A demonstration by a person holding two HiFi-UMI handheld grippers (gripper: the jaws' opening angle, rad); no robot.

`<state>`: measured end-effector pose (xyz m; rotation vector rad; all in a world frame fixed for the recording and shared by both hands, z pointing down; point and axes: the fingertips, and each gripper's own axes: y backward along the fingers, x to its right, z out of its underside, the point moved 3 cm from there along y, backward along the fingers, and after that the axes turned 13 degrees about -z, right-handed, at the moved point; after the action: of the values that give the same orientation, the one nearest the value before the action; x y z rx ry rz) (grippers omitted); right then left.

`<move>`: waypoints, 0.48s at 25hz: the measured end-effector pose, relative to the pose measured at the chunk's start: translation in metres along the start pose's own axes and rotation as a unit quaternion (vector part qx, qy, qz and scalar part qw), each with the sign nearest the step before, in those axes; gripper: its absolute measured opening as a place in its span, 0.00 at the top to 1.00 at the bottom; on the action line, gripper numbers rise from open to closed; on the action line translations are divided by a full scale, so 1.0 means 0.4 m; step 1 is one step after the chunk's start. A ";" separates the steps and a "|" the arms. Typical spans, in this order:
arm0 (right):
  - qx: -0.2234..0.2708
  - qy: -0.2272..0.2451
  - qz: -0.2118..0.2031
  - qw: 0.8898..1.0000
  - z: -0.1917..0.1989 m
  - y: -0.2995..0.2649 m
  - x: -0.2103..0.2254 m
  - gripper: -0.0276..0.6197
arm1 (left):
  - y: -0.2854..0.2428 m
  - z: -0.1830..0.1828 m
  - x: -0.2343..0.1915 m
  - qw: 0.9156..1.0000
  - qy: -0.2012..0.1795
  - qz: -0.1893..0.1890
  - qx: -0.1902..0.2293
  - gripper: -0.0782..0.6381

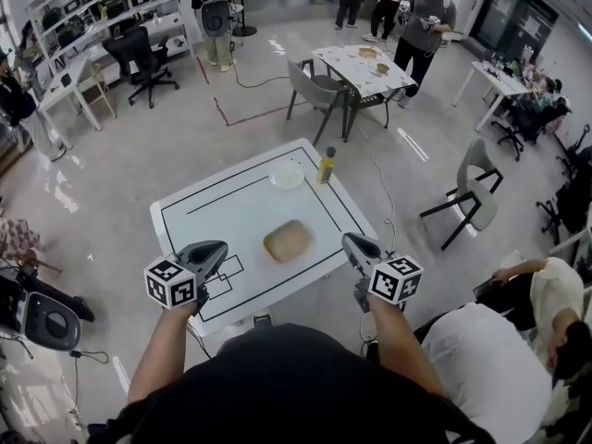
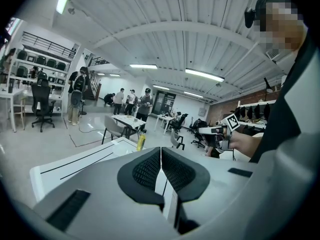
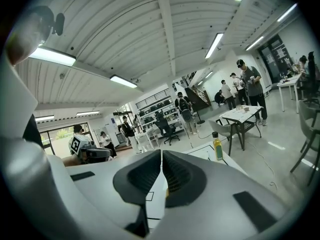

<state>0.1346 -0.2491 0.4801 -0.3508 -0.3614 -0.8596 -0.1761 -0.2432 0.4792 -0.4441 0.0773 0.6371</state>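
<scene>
Left hand-held gripper and right hand-held gripper, both clenched empty, hover left and right of the tan oblong bread loaf on the white bench. Likely a pre-reach pause; grasping the loaf needs jaws parted.

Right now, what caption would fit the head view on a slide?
Left gripper and right gripper, both shut, at a white table with brown loaf, plate, bottle.

Open lab hall: shelving, worktables.

Black shirt, grey hand-held grippers
</scene>
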 end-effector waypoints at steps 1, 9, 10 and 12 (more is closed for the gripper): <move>-0.001 -0.001 0.000 1.000 0.000 -0.005 0.007 0.92 | -0.006 -0.002 -0.002 1.000 -0.001 0.001 0.000 0.85; -0.012 -0.013 -0.003 1.000 0.025 -0.042 0.054 0.92 | -0.036 -0.003 -0.030 1.000 -0.002 0.001 -0.006 0.85; -0.012 -0.015 -0.002 1.000 0.031 -0.046 0.062 0.92 | -0.041 -0.001 -0.034 1.000 -0.003 0.001 -0.007 0.85; -0.013 -0.019 0.000 1.000 0.042 -0.053 0.078 0.92 | -0.053 0.004 -0.041 1.000 -0.003 0.001 -0.009 0.85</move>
<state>0.1341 -0.2752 0.5120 -0.3920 -0.3858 -0.8601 -0.1767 -0.2667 0.4919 -0.4597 0.0672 0.6415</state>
